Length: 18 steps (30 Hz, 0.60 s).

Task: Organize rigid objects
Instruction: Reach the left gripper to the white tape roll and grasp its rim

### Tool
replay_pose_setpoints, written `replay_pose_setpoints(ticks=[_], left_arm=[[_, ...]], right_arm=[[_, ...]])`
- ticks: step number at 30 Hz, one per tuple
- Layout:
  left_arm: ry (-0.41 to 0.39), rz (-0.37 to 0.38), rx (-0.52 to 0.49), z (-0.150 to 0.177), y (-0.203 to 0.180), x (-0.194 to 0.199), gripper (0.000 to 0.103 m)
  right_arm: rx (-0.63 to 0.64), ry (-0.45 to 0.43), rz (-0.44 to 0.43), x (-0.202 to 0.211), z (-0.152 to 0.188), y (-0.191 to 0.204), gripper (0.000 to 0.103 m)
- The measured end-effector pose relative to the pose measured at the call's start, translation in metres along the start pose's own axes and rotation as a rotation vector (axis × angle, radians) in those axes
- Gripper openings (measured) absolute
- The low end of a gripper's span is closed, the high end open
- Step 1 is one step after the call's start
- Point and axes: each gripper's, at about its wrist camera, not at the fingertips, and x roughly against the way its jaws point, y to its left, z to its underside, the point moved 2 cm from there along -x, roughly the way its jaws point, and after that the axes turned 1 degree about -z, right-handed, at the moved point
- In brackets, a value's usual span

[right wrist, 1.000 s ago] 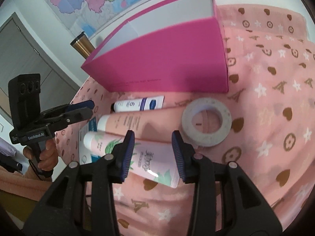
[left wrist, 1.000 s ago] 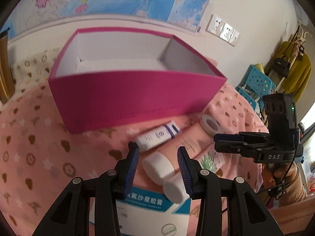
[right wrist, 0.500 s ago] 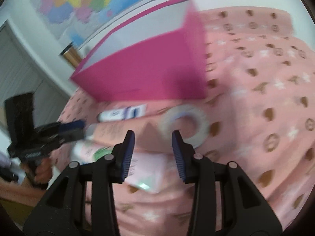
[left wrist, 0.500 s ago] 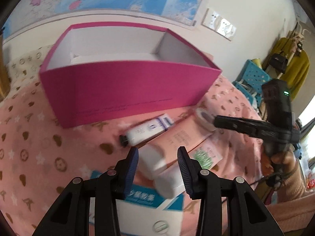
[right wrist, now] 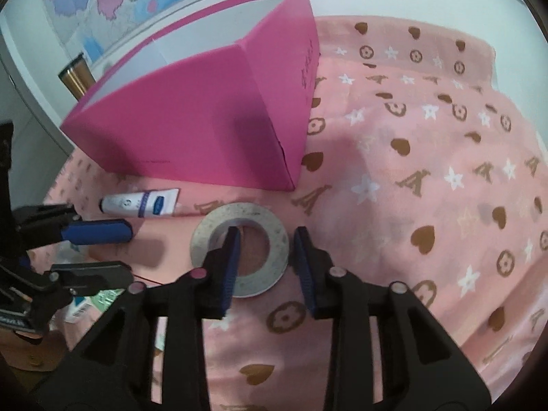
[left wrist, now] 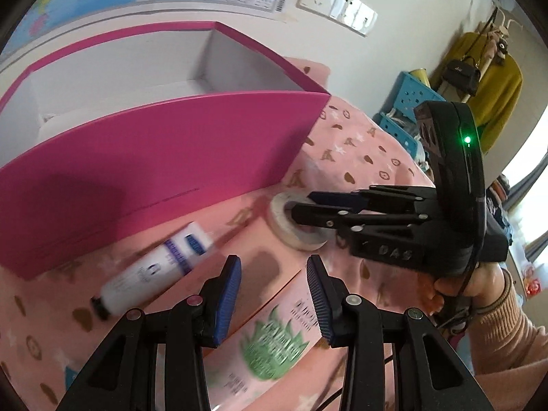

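On the far left of the cloth-covered worktop (right wrist: pixel 428 144) I see the small white tube (right wrist: pixel 140 202) lying flat just in front of the pink box (right wrist: pixel 191 126), not yet picked up. My left claw (left wrist: pixel 274 294) hovers with its jaws apart and nothing between the pads; below it lie the long pink tube (left wrist: pixel 260 274) and the aloe-print tube (left wrist: pixel 274 339) side by side, still out on the cloth. A blue-and-white carton (right wrist: pixel 80 306) peeks out at the lower left of the right wrist view, also unpacked.

Moving right, the tape roll (right wrist: pixel 239 250) lies flat near the box's front corner. My right claw (right wrist: pixel 263 267) has just been closing and now straddles the roll's right-hand band: one finger stands in the centre hole, the other just outside the rim. Whether the pads already press on it, I cannot tell; the roll has not left the cloth.

The box shows only white inner walls, though its floor is mostly hidden from me. I judge the job barely begun: every item in sight waits outside, and the tape roll looks to be the first to go in.
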Motion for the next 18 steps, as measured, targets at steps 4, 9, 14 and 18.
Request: replay_pose_setpoints(ticks=[4,9,14,18], left_arm=[[0.015,0.003,-0.004,-0.006,-0.005,-0.008,0.039],[0.029,0.023,0.002,-0.010,-0.006,-0.014,0.039],[0.031,0.049,-0.007,-0.012,-0.013,-0.014,0.039],[0.005,0.067,-0.010,-0.016,-0.016,-0.004,0.039]], right_arm=[[0.045,-0.007,0.039,0.000,0.004,0.004,0.017],[0.020,-0.040,0.031,0.012,0.007,0.003,0.016],[0.035,-0.086,0.019,0.032,0.004,0.012,0.016],[0.053,-0.118,0.008,0.045,-0.001,0.021,0.016]])
